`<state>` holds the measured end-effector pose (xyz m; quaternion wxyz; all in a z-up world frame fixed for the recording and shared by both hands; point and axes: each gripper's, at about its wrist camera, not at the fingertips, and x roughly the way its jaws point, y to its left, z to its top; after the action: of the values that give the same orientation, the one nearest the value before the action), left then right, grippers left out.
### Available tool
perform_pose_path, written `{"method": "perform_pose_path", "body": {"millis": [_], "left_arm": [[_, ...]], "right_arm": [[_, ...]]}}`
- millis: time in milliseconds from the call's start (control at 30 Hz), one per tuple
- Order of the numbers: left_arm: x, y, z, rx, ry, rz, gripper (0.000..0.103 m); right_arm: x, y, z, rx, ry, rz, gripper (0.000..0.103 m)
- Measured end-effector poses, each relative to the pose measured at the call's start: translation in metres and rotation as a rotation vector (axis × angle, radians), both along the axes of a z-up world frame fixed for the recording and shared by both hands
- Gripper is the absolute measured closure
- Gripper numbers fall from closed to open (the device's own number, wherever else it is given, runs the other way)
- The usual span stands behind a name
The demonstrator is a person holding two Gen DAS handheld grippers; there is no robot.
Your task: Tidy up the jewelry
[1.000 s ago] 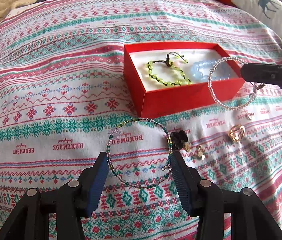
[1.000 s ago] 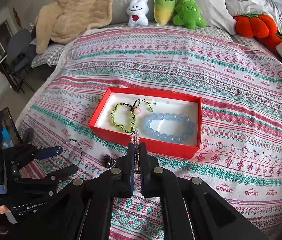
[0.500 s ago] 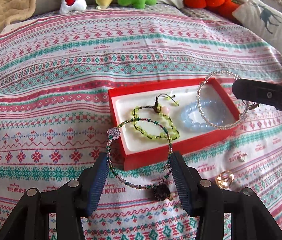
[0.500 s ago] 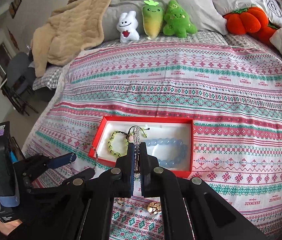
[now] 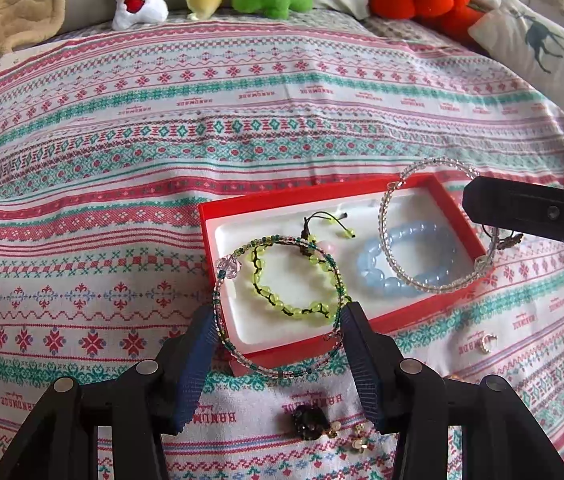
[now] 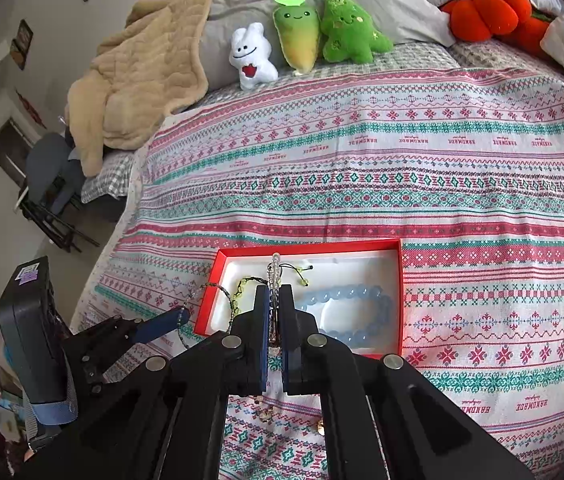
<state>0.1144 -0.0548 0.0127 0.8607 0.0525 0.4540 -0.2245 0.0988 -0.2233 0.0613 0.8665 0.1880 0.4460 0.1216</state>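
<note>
Your left gripper (image 5: 278, 340) holds the green bangle (image 5: 278, 308) across its width: each blue pad presses a side of the hoop, so the jaws stand half open yet gripping, and the ring's own spring is likely what keeps it seated there. It hangs over the near left corner of the red box (image 5: 218, 216), part above the white liner and part outside the wall, tilted forward so the clear flower bead (image 5: 229, 267) leads. Directly under it in the left half lies the yellow-green bracelet (image 5: 294, 280), so the hoop is lined up to land around or on top of that piece. The blue bracelet (image 5: 406, 260) fills the right half of the box. Over it your right gripper (image 6: 275, 312) has its jaws closed tight on one side of the clear bangle (image 5: 434, 232); pinching the thin wire edge-on lets the rest of the ring dangle free, with the far arc past the box's back wall and the low arc at its front edge. Both rings look poised for release into the box, though each needs to clear the walls first. On the blanket (image 5: 242, 120) in front of the box a dark beaded piece (image 5: 310, 420), small gold earrings (image 5: 356, 442) and a silver charm (image 5: 486, 344) lie unsorted, apart from one another and outside the box, so the job looks roughly half done.
</note>
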Motion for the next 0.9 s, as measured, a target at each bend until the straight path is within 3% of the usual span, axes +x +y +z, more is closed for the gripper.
{"method": "perform_pose_path", "body": {"millis": [133, 233, 333, 533, 633, 800, 900], "left_arm": [[-0.001, -0.001, 0.002, -0.010, 0.006, -0.003, 0.049], [-0.003, 0.000, 0.003, 0.003, 0.001, -0.011, 0.049], [-0.006, 0.003, 0.002, 0.016, 0.000, -0.013, 0.049], [-0.010, 0.007, 0.002, 0.021, 0.000, -0.011, 0.049], [-0.011, 0.007, 0.003, 0.021, -0.001, -0.015, 0.049], [-0.012, 0.006, 0.002, 0.027, -0.003, -0.019, 0.049], [-0.013, 0.006, 0.002, 0.027, -0.002, -0.019, 0.049]], "right_arm": [[-0.007, -0.008, 0.002, 0.147, 0.017, 0.030, 0.099], [-0.018, -0.012, 0.004, 0.173, 0.042, 0.049, 0.099], [-0.027, -0.013, -0.006, 0.116, 0.095, 0.056, 0.099], [-0.029, -0.016, -0.055, -0.003, 0.295, 0.049, 0.099], [-0.027, -0.019, -0.072, -0.074, 0.353, 0.044, 0.099], [-0.022, -0.026, -0.079, -0.120, 0.381, 0.031, 0.094], [-0.021, -0.026, -0.073, -0.138, 0.348, 0.030, 0.078]]}}
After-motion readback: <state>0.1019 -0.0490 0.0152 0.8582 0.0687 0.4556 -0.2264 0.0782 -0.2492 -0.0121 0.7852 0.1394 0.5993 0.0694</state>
